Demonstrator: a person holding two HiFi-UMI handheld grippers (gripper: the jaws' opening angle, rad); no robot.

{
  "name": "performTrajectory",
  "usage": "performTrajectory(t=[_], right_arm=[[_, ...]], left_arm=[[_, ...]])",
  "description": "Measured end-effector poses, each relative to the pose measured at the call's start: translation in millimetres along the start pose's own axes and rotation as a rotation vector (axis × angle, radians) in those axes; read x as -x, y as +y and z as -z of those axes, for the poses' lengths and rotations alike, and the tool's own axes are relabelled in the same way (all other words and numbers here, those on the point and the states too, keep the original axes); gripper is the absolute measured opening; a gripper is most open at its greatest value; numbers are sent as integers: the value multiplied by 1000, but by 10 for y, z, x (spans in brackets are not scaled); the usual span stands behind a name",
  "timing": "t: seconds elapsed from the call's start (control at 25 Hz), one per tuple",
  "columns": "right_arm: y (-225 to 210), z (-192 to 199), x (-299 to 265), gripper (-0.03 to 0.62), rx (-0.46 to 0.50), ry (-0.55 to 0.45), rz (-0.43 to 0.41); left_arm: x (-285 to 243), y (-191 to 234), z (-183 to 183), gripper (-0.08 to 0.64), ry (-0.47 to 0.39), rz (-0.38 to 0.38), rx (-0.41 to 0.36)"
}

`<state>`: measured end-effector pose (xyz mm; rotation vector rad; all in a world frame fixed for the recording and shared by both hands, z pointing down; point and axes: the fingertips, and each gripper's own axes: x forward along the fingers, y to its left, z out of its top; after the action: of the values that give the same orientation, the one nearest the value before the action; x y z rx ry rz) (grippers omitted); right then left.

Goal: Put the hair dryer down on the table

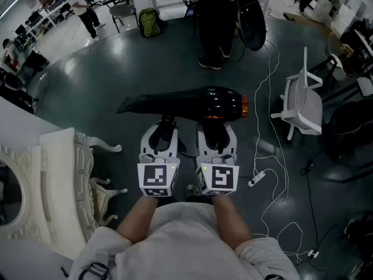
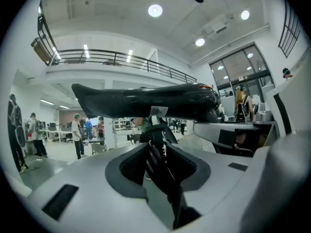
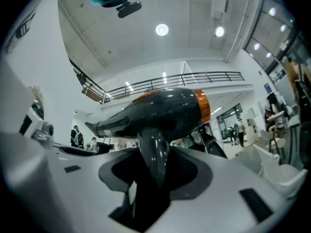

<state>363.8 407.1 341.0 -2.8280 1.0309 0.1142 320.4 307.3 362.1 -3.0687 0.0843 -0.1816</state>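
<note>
A black hair dryer with an orange ring near its rear is held level above the dark floor, nozzle pointing left. My right gripper is shut on its handle, with the body just above the jaws. My left gripper sits close beside the right one, shut on the dryer's bundled black cord, which hangs under the body and carries a small white tag. Both grippers point up and away from me.
White ornate furniture and a white surface stand at the lower left. A white chair stands on the right, with a white cable and power strip on the floor. People stand ahead.
</note>
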Motion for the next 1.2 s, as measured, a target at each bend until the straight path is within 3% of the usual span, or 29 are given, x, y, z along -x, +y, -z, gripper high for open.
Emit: performTrajectory(t=[0.16,0.48,0.84,1.2], right_arm=[[181,75,-131,189,-10,6,-59],[1072,315,-375,189,-69,47,-276],[2176,476,-377,189,-113,81,-521],[3054,543,-167,189,-108,107,-705]], left_arm=[[66,192,51,117,7,-57,7],[610,950,293,117,48,-278,31],[1499,1648,478,117,75,-532,51],[2246,2069,645,117,88,-709,103]])
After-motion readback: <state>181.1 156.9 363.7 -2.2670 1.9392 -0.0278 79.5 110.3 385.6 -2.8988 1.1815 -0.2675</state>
